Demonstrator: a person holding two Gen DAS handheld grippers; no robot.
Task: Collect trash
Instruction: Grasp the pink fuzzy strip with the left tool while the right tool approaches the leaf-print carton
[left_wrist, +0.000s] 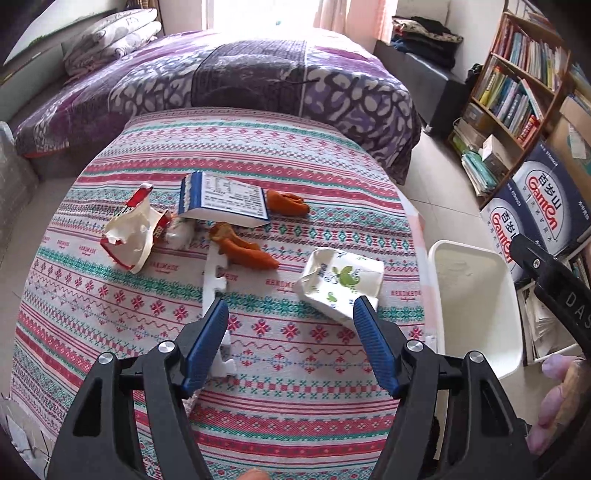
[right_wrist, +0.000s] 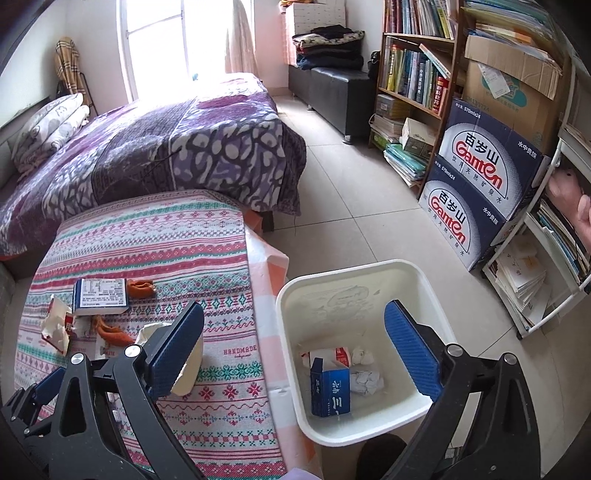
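Two grippers spread, nothing pinched | left gripper (left_wrist: 290, 314) above tablecloth (left_wrist: 258, 155), crushed cup (left_wrist: 341, 284) at 1 o'clock | right gripper (right_wrist: 295, 339) over white bin (right_wrist: 291, 306); blue box (right_wrist: 330, 387), paper wads inside

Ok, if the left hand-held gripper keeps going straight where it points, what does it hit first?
Probably the bare tablecloth, between the white foam strip and crumpled paper cup; depth is unclear.

Patterned tablecloth (left_wrist: 258, 147) carries crushed cartons (left_wrist: 341, 284), blue box (left_wrist: 225, 199), orange peels (left_wrist: 243, 247).
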